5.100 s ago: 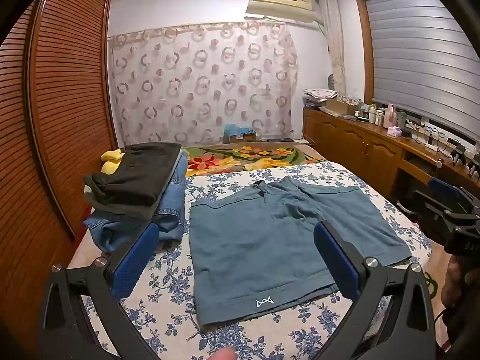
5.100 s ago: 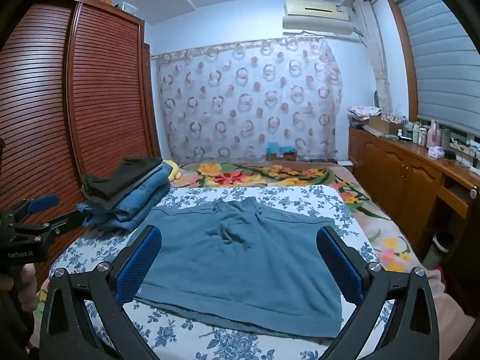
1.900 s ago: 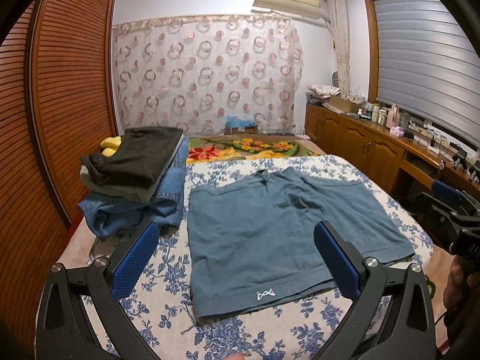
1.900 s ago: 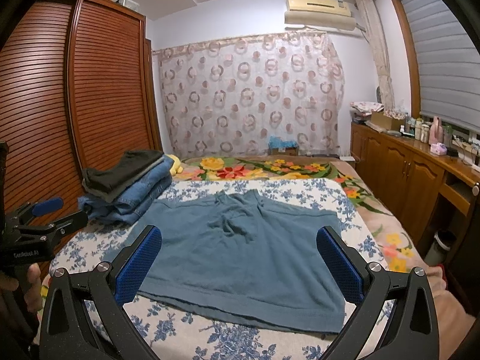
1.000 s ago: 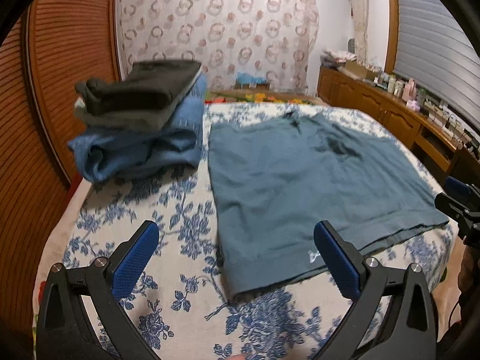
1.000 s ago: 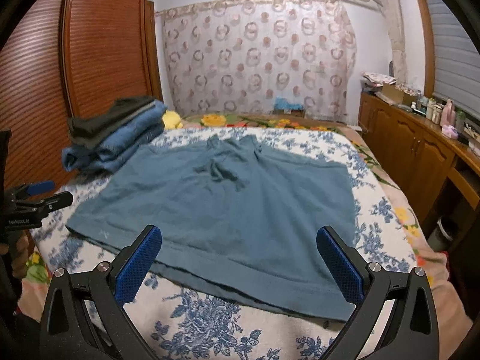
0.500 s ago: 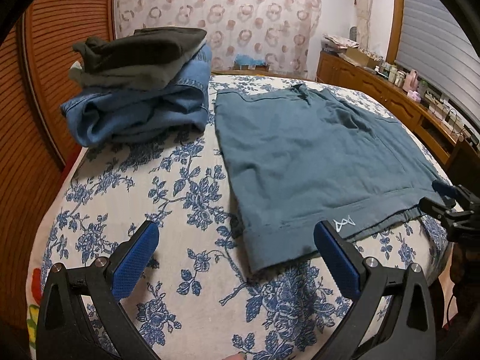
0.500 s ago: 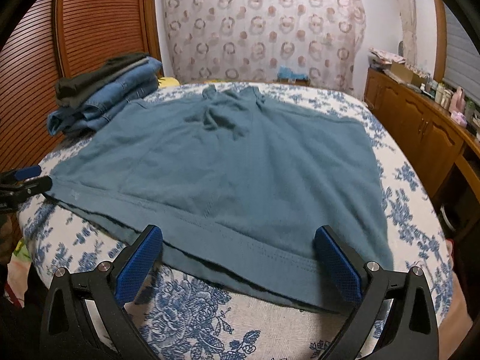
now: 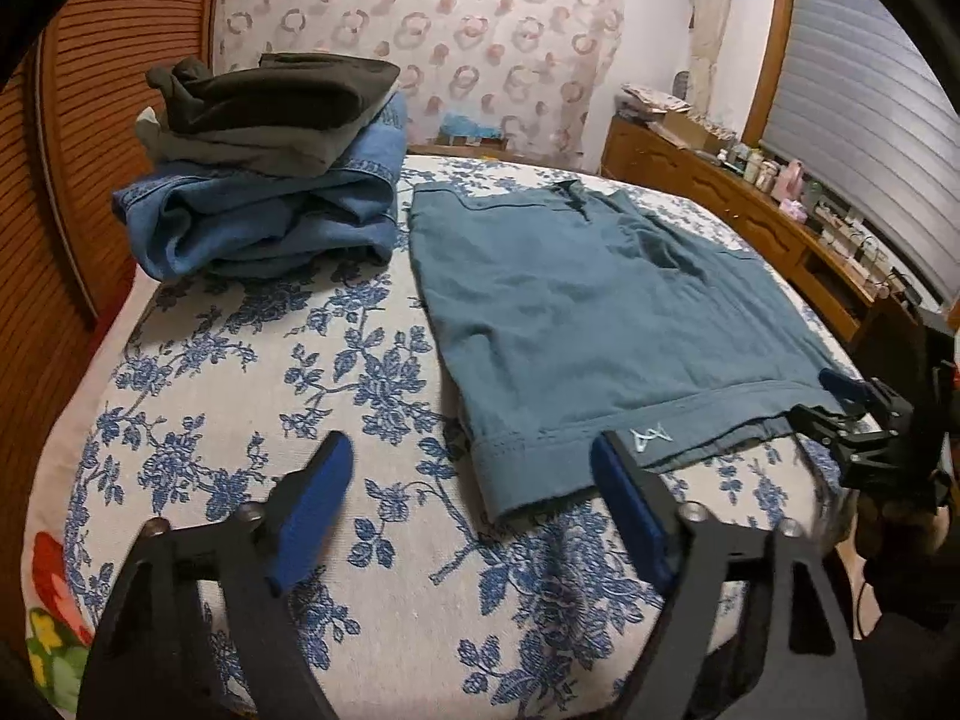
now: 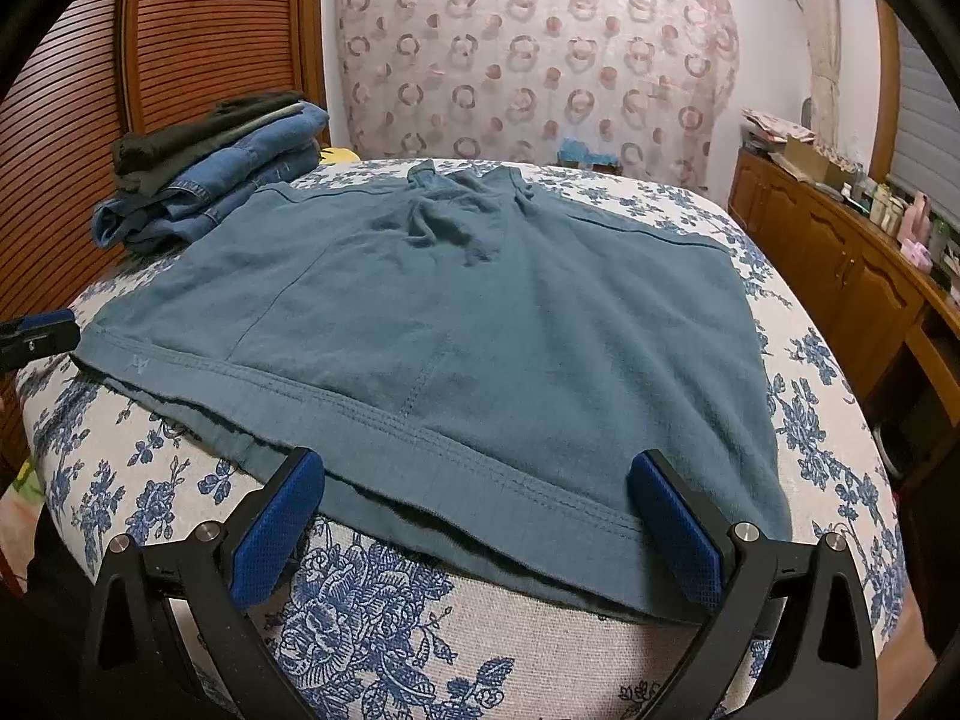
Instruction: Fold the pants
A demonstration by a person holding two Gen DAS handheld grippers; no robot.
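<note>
Teal shorts (image 9: 600, 312) (image 10: 450, 312) lie flat on the floral bedsheet (image 9: 270, 390), waistband far, leg hems near. My left gripper (image 9: 468, 444) hovers at the near left hem corner. Its jaws are closing, with the corner between them and the pads clear of the cloth. My right gripper (image 10: 474, 459) stands wide open just above the near right hem, which lies between its fingers. In the left wrist view the right gripper (image 9: 834, 402) shows at the shorts' right edge. The left gripper's tip (image 10: 42, 324) shows at the left edge of the right wrist view.
A stack of folded jeans and dark garments (image 9: 270, 180) (image 10: 210, 174) sits on the bed left of the shorts. Slatted wooden wardrobe doors (image 10: 210, 30) stand close on the left. A wooden cabinet (image 10: 840, 264) runs along the right, and a patterned curtain (image 10: 540, 60) hangs behind.
Both grippers have moved forward and down to the shorts' near hem. The left gripper's fingers have come closer together; the right gripper's have kept their spread.
</note>
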